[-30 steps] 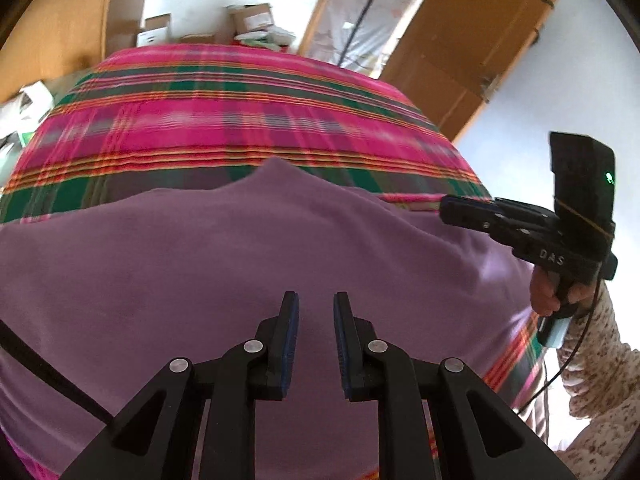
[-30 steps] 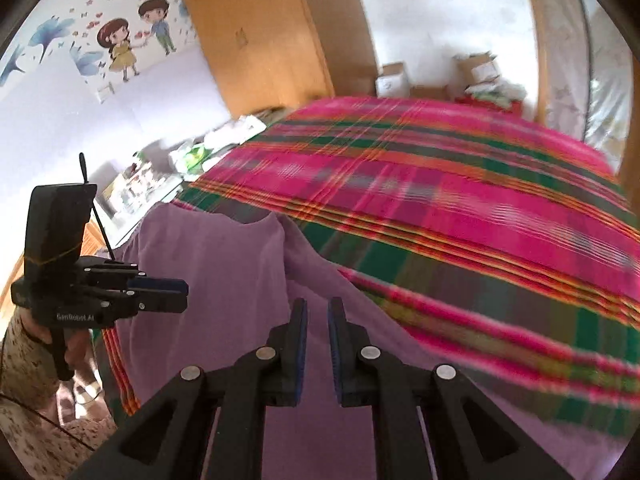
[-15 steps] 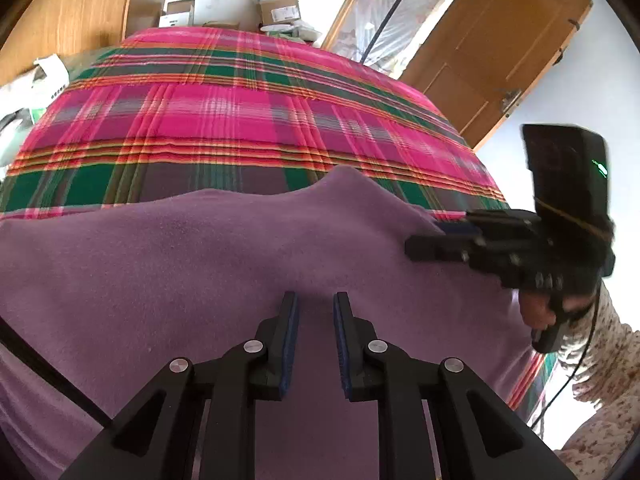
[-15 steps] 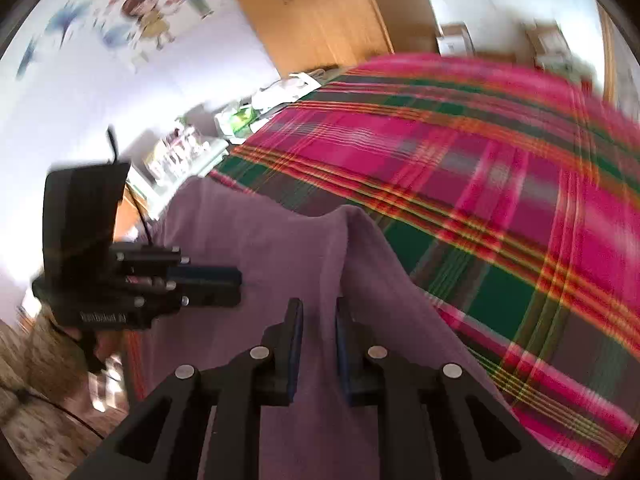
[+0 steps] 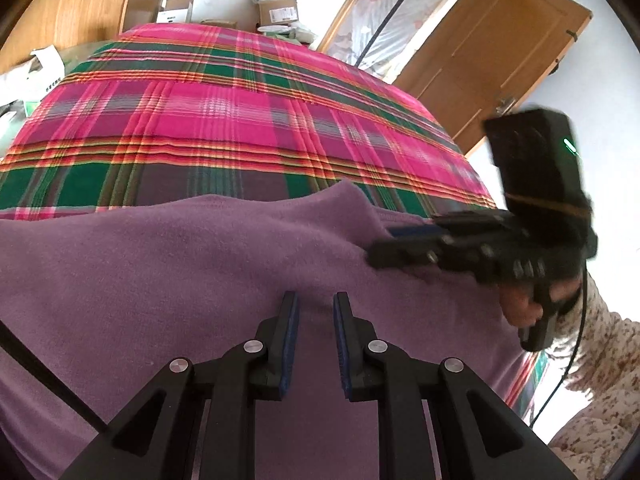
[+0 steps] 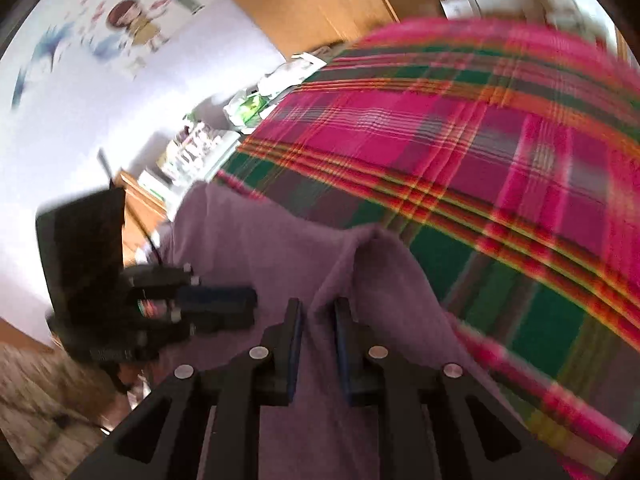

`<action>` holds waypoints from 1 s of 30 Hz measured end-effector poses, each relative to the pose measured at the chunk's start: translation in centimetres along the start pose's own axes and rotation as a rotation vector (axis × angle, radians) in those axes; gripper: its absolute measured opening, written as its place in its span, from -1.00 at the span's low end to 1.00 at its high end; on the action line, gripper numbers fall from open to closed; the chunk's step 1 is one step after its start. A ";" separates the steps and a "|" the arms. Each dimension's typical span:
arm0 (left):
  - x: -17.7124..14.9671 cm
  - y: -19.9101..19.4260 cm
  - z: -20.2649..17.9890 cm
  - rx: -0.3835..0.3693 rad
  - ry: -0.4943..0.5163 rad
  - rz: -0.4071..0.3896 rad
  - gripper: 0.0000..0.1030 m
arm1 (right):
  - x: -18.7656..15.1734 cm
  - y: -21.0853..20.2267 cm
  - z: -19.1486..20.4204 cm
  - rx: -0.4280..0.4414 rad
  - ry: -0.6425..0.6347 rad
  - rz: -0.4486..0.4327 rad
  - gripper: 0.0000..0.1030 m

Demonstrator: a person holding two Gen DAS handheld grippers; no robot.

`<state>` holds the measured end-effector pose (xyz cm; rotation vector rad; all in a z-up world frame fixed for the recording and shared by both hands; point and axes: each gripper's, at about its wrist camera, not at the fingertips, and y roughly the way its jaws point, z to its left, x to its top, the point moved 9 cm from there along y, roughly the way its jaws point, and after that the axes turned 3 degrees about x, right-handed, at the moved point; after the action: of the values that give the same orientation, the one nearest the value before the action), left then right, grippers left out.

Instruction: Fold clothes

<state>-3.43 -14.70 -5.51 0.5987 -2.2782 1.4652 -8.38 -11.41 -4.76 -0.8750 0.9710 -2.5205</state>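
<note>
Fingers [image 5: 289, 320] of the left gripper [image 5: 316, 322] stand slightly apart, blue pads facing each other across a narrow gap. Purple fabric shows in that gap, but whether the pads pinch it or only hover above it cannot be told from the left wrist view. The right gripper [image 6: 317, 322] shows the same arrangement: its fingers [image 6: 295, 320] stand a little apart, and a raised ridge of cloth runs up between them. Contact between pads and cloth cannot be confirmed in the blurred right wrist view.

The purple garment [image 5: 180, 272] lies spread across the near part of the bed, over the plaid bedspread [image 5: 240, 120]. Its far edge rises to a low peak near the middle. In the right wrist view the same garment [image 6: 256, 248] forms a fold line leading away from the fingers.

Each gripper appears in the other camera. The right gripper [image 5: 384, 254] reaches in from the right side, tips over the garment's far edge, held by a hand [image 5: 520, 304] with a floral sleeve [image 5: 600, 344]. The left gripper [image 6: 244, 300] lies low over the garment at left.

Beyond the bed stand a wooden door [image 5: 500, 40], cardboard boxes [image 5: 276, 12] and a wall with cartoon stickers [image 6: 132, 20].
</note>
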 end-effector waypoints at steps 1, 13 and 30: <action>0.0 0.0 0.1 -0.001 -0.002 0.000 -0.65 | 0.4 0.2 -0.3 0.003 0.020 0.000 -0.66; 0.2 -0.1 1.0 -0.013 -0.030 -0.010 -0.65 | 3.7 0.0 -3.6 -0.027 0.100 -0.039 -0.93; 0.2 -0.3 0.5 0.014 -0.009 -0.016 -0.65 | -2.0 -7.8 -4.3 -0.246 -0.122 -0.057 -0.82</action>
<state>-3.44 -15.28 -5.34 0.6275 -2.2658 1.4753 -10.05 -2.67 -2.82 -1.1272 1.2501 -2.3934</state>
